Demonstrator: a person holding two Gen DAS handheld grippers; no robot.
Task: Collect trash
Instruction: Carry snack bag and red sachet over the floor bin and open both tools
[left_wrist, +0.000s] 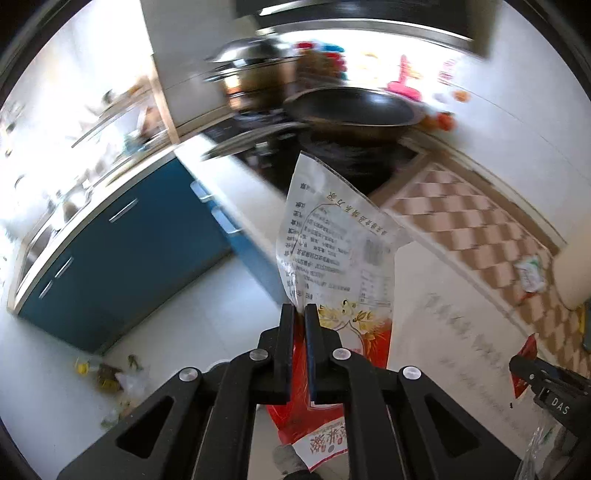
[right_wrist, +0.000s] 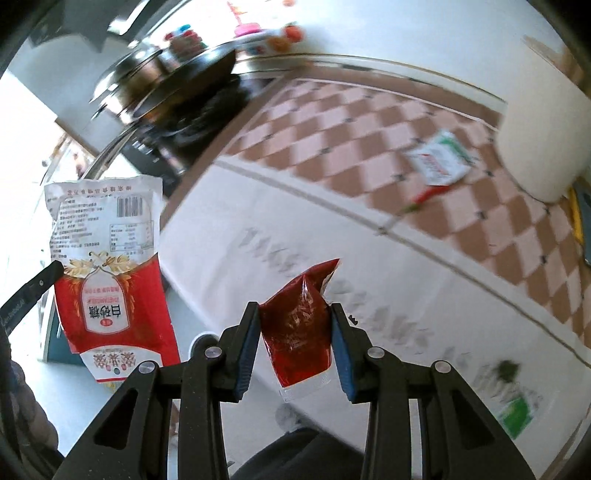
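Note:
My left gripper is shut on an empty white and red sugar bag, which stands up from the fingertips over the counter edge. The same bag hangs at the left of the right wrist view, with a left fingertip against its side. My right gripper is shut on a dark red sauce pouch, pinched between the blue pads. In the left wrist view that right gripper shows at the lower right edge with the red pouch. A white and green wrapper lies on the checkered cloth.
A black wok and a lidded steel pot sit on the stove. A checkered cloth covers the counter beside a white printed surface. Blue cabinets stand below the counter. Scraps lie on the floor. A green wrapper lies lower right.

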